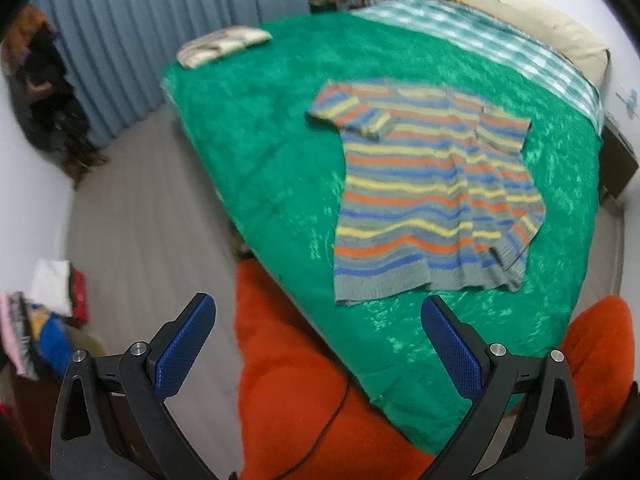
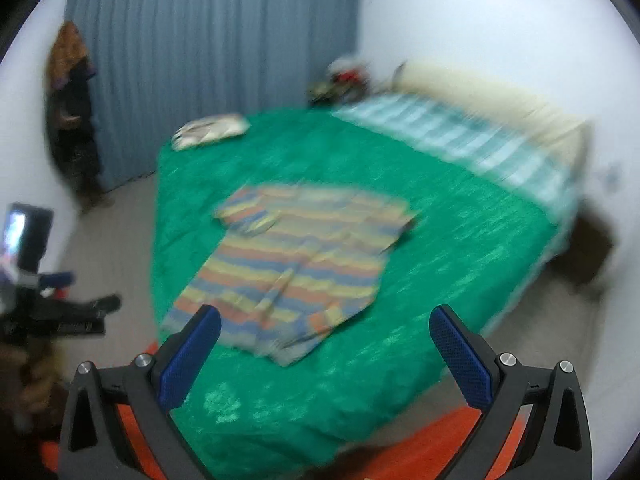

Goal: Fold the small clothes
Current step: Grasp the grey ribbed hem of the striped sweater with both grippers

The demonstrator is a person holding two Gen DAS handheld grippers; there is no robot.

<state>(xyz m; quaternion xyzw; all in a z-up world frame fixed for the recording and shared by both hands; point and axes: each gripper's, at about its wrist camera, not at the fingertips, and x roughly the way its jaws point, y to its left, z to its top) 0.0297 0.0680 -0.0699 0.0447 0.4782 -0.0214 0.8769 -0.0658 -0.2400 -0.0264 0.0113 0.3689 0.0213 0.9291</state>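
Left wrist view first: our left gripper (image 1: 318,312) hangs above the near corner of the bed (image 1: 256,128), its blue-padded fingers (image 1: 186,350) spread wide with nothing between them. Below it we see our orange-clad legs (image 1: 304,396) against the bed's edge. Our right gripper (image 2: 325,322), in its own blurred view, also has its fingers (image 2: 460,360) wide apart and empty, and it floats over the near part of the green bedspread (image 2: 460,240).

Just beyond both grippers lies the striped sweater (image 1: 432,184), spread on the bedspread with its hem (image 1: 424,280) toward us and its shoulders away. One sleeve (image 1: 352,114) on the left side is already turned in over the chest, and the right side appears to be folded in over the body along its length, though the blur keeps us from being sure. We judge the folding to be partly done, with both grippers off the cloth.

The next move, as we read it, calls for lowering both grippers to the hem corners, pinching the knit without catching the bedspread, and carrying the lower edge up toward the shoulders.

Farther back, a folded pale garment (image 1: 224,46) rests near the far left corner of the bed, well apart from the sweater. Beyond it hangs a grey-blue curtain (image 1: 168,28).
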